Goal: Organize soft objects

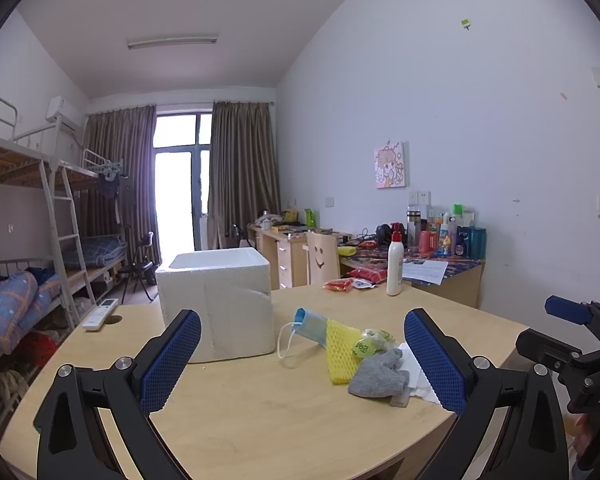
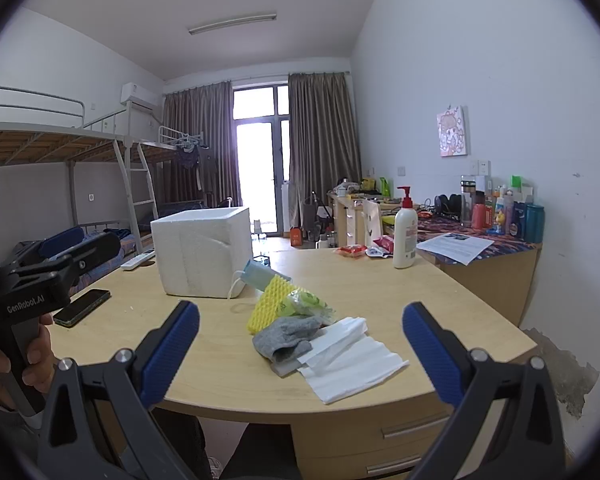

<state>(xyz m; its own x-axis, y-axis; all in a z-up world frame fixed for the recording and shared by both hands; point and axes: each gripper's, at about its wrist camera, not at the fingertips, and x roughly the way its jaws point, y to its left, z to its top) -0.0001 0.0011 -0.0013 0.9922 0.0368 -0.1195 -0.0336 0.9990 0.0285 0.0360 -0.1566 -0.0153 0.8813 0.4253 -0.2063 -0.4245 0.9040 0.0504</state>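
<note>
A pile of soft things lies on the wooden table (image 1: 260,412): a blue face mask (image 1: 310,326) (image 2: 256,274), a yellow foam net (image 1: 340,354) (image 2: 270,304), a green-printed plastic bag (image 1: 374,342) (image 2: 306,304), a grey sock (image 1: 380,376) (image 2: 286,336) and white tissue paper (image 2: 352,364) (image 1: 418,376). A white foam box (image 1: 216,300) (image 2: 200,250), top open, stands behind the pile to the left. My left gripper (image 1: 302,360) is open, short of the pile. My right gripper (image 2: 300,352) is open too, with the sock and tissue between its fingers in view, nothing held.
A white lotion bottle (image 1: 396,264) (image 2: 406,230) and red snack packets (image 1: 340,285) stand at the table's far side. A remote (image 1: 100,313) and a black phone (image 2: 82,307) lie at the left. A cluttered desk (image 2: 488,240) lines the right wall, bunk beds (image 1: 40,240) the left.
</note>
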